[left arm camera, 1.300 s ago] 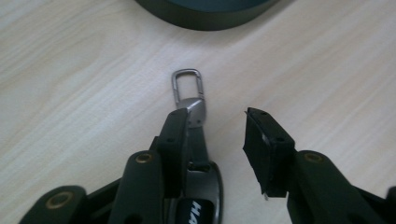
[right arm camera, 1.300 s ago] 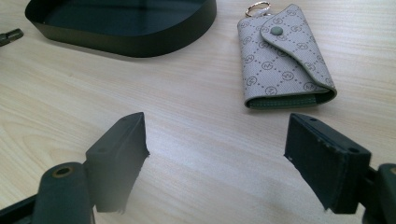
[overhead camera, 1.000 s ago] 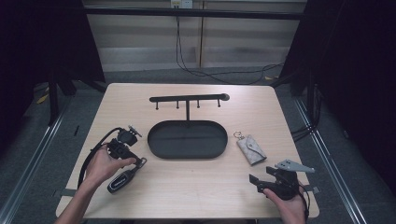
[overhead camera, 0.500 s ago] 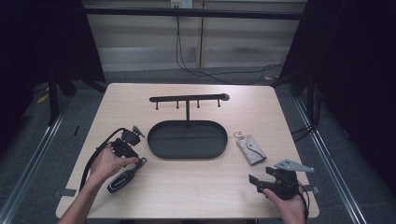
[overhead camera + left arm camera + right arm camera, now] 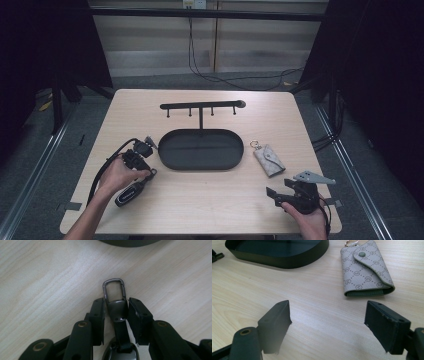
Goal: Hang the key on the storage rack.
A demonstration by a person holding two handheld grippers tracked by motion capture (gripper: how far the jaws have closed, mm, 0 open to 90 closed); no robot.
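Dark metal clasp (image 5: 117,306) is now pinched by the left gripper (image 5: 116,312), at nine o'clock of the oval tray (image 5: 172,162); lifting looks ready. Right gripper (image 5: 327,322) is held wide, unmoved.

The high view looks forward and down from above the person's side, taking in the whole table (image 5: 200,200) from some way off. The left gripper view sits very close over the wood, looking along its jaws at a metal clasp (image 5: 114,293) between them, the black tray's (image 5: 130,242) rim just beyond. The right gripper view looks low across the table; beyond its jaws lie a key pouch (image 5: 364,267) and that same tray.
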